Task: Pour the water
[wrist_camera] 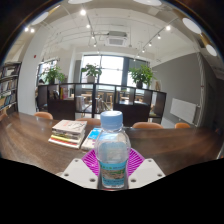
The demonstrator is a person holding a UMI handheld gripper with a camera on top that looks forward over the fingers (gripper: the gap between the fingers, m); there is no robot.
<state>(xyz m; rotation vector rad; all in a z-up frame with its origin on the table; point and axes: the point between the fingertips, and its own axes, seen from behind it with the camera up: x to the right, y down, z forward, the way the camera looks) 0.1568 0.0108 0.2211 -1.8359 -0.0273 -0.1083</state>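
Gripper view shows a water bottle (112, 152) standing upright between the two fingers of the tool (112, 170). The bottle is clear plastic with a light blue cap and a blue and white label, and its lower part hides most of the pink pads (92, 160) (only small parts of them show at each side). The pads seem to lie close against the bottle, but I cannot tell if both fingers really press on it. The bottle is above a dark wooden worktop (180, 145). On the worktop, to the left of the bottle and a little beyond it, lies a small stack of books (68, 132). Behind the worktop stand orange chairs (148, 125), and further back are large windows (105, 70) with green plants (141, 75) before them.
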